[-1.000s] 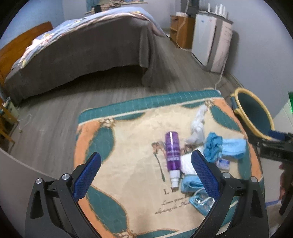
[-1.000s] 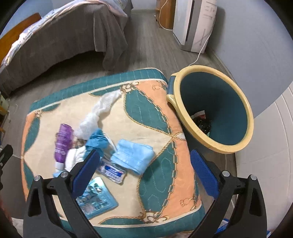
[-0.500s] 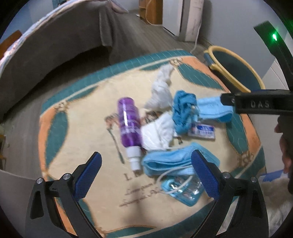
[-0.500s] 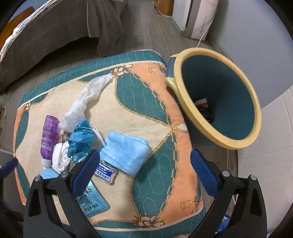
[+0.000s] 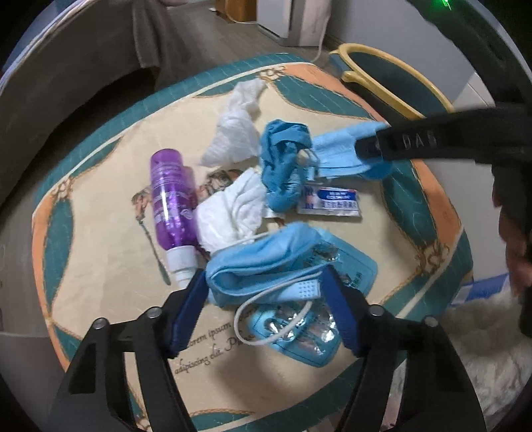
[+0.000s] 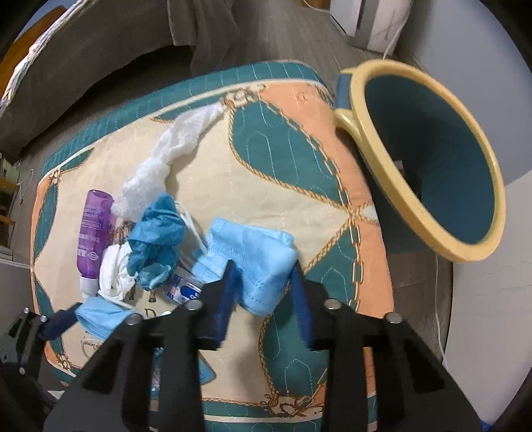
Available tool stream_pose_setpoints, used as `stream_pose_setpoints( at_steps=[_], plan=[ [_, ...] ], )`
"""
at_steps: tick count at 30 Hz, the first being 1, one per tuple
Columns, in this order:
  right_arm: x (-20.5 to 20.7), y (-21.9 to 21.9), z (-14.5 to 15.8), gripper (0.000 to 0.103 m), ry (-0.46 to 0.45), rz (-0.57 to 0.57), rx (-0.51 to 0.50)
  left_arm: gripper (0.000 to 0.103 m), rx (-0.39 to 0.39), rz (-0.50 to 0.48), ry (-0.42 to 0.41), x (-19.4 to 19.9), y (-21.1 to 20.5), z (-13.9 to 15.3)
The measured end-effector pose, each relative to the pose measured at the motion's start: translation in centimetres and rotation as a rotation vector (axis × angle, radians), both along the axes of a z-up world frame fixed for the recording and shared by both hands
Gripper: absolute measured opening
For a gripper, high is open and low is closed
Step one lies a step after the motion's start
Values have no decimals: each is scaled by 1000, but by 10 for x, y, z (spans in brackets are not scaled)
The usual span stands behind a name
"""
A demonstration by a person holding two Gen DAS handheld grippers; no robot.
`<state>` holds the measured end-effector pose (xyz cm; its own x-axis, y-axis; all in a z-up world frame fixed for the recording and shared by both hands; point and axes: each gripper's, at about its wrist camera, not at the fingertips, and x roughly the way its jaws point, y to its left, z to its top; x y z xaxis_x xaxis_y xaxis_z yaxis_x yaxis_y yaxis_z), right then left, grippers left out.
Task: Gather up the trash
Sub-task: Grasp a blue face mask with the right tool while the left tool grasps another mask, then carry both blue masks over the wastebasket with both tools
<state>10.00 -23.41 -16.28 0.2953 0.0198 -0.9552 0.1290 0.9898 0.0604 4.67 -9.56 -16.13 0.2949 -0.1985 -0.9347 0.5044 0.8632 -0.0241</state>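
Observation:
Trash lies on a patterned mat (image 5: 99,206). My left gripper (image 5: 266,289) is partly closed around a crumpled blue face mask (image 5: 262,262) that lies over a blue blister pack (image 5: 299,335). My right gripper (image 6: 262,282) is partly closed around a second blue mask (image 6: 256,252), and its fingers touch it. A purple spray bottle (image 5: 171,202), white tissues (image 5: 232,212), a blue glove (image 5: 282,166) and a small wipe packet (image 5: 332,202) lie between. The teal bin with a yellow rim (image 6: 432,166) stands at the mat's right.
A grey-covered bed (image 6: 99,50) stands beyond the mat on the wooden floor. A white appliance with a cable (image 6: 375,20) stands at the far wall. A white fluffy rug (image 5: 482,349) lies at the right of the mat.
Both grippers have dropped toward the mat and narrowed their jaws, each around a blue mask. The right gripper now crosses the left wrist view.

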Motion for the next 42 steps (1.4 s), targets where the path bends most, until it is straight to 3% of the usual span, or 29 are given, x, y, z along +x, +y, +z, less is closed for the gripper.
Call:
stream_pose_setpoints(
  at_steps=[4, 6, 8, 12, 21, 32, 42],
  plan=[
    [0, 0, 7, 21, -22, -2, 13, 51, -6, -24, -3, -2, -3, 3],
    [-1, 0, 10, 20, -31, -2, 13, 32, -2, -31, -6, -2, -5, 2],
    [0, -2, 14, 20, -42, -1, 6, 24, -14, -32, -1, -3, -5, 5],
    [2, -7, 27, 20, -83, -4, 14, 11, -43, -40, -11, -1, -4, 15],
    [2, -13, 53, 20, -156, -10, 6, 9, -96, -57, -105, -3, -7, 51],
    [2, -22, 97, 20, -255, -4, 11, 9, -210, 17, -221, 9, 8, 105],
    [7, -46, 149, 20, -350, 121, -54, 9, -252, 41, -299, 15, 13, 131]
  ],
)
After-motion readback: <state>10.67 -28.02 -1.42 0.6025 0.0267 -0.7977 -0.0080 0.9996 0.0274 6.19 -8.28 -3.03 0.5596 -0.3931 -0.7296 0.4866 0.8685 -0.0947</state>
